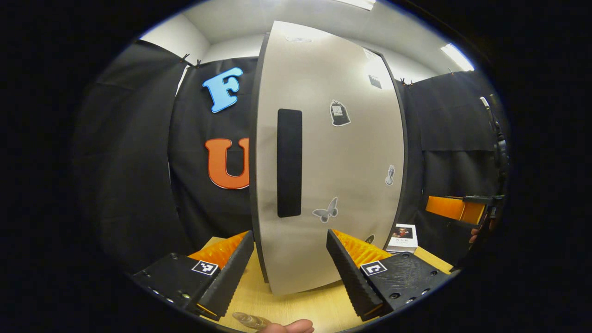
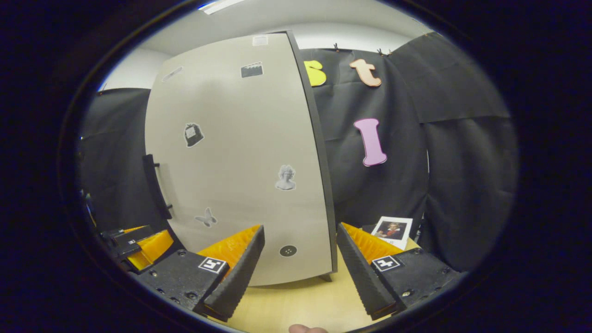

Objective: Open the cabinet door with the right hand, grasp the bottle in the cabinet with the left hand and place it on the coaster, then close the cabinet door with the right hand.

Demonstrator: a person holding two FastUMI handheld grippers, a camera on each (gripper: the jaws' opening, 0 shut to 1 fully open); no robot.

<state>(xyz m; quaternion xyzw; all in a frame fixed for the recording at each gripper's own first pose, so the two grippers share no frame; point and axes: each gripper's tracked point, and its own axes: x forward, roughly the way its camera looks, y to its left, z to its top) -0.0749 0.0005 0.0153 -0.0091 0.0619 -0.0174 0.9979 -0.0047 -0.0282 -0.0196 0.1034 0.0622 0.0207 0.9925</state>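
- Cabinet door (image 2: 240,157) is seen shut; the bottle is presumably behind it, or out of view.
- Left tool (image 1: 290,273) and right tool (image 2: 300,268) are held wide open, empty.
- Handle (image 2: 156,187) is not gripped; start or finish cannot be told.

A recording booth, probably inside an office. Black cloth (image 2: 397,185) walls a wooden table (image 2: 296,300) (one stickered cabinet (image 1: 323,162) on it). Ceiling light (image 1: 455,56) overhead.
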